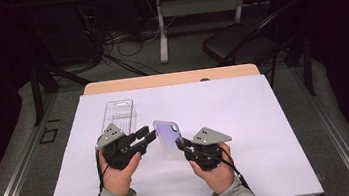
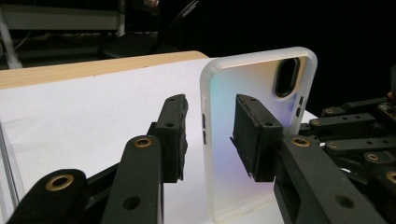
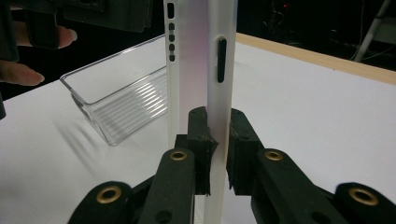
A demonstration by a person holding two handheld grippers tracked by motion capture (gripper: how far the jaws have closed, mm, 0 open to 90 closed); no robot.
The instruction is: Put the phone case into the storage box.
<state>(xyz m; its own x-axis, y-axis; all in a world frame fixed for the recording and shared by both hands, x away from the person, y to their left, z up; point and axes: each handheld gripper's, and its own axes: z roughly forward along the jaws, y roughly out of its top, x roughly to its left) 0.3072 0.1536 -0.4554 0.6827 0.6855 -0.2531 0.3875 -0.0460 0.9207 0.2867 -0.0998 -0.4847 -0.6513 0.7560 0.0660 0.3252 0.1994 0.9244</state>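
A translucent white phone case with an iridescent back stands upright on its short end near the middle of the white mat. My right gripper is shut on its lower side edge; both pads press the thin wall of the case. My left gripper reaches in from the left. Its jaws straddle the other long edge of the case. In the left gripper view the left gripper stands open: the left pad is clear of the edge, and the right pad sits close over the case's face.
A clear ribbed plastic tray lies on the white mat just behind my left gripper, and the same tray lies beyond the case in the right gripper view. A black chair and a desk stand beyond the table's far edge.
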